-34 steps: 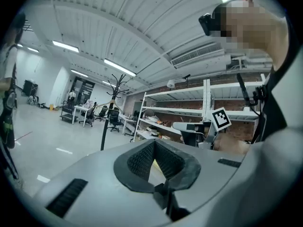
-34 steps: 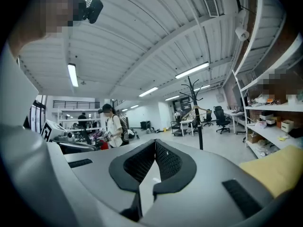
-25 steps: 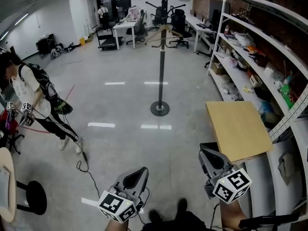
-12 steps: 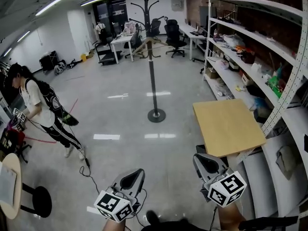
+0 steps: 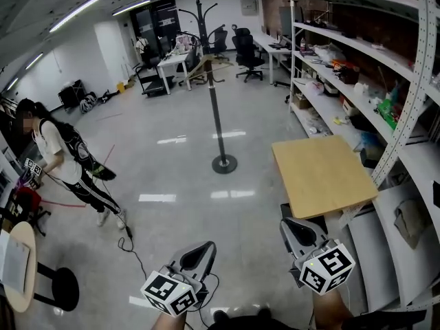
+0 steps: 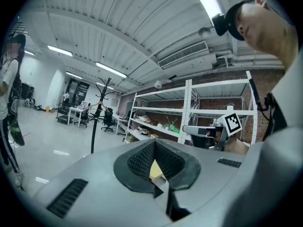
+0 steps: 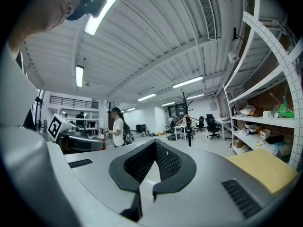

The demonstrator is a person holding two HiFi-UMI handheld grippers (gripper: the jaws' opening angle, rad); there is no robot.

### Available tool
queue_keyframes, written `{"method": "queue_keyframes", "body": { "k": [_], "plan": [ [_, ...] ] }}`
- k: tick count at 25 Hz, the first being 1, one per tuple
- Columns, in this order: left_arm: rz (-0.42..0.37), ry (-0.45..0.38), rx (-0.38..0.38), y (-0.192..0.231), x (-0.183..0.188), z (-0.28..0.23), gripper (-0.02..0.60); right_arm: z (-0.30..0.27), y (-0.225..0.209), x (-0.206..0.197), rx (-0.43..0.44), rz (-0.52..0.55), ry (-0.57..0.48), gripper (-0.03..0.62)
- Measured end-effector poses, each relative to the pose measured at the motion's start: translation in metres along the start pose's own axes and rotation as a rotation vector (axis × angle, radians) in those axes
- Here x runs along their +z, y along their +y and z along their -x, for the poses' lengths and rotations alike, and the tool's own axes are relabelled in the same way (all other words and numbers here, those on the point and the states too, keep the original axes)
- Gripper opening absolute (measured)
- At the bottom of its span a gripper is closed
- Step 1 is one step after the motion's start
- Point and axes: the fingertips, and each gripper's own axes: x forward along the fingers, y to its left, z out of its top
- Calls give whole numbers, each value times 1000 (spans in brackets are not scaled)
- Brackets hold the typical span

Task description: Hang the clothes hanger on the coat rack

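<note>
nearest, the left gripper [image 5: 204, 247] and the right gripper [image 5: 291, 227] hang low in front of the person. both have their jaws pressed together with nothing pinched. a small pale yellow patch shows behind the left one's pads, and i cannot tell what it is. just beyond the right gripper sits a wooden table top [image 5: 323, 174] beside the metal shelving [image 5: 411, 108]. a black cable [image 5: 127, 243] trails over the floor to the left.

well apart, mid-room, stands the coat rack [image 5: 215, 108]. the wooden clothes hanger [image 5: 198, 66] seems to hang already from one of its upper arms, so the task reads as done, or a fresh round not begun. if the hanger must be handled, walk right up to the rack first, spread one gripper wide, and grip the hanger near its hook so it cannot swing.

farther off, another person [image 5: 65, 153] stands at the left, with desks [image 5: 173, 59] and office chairs [image 5: 245, 47] behind.
</note>
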Motion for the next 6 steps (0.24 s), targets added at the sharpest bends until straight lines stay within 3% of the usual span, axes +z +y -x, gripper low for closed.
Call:
{"method": "queue_keyframes", "body": {
  "k": [6],
  "plan": [
    [-30,-11,23,18,14,27,0,-8,40,7,-2,6,-8,5]
  ]
}}
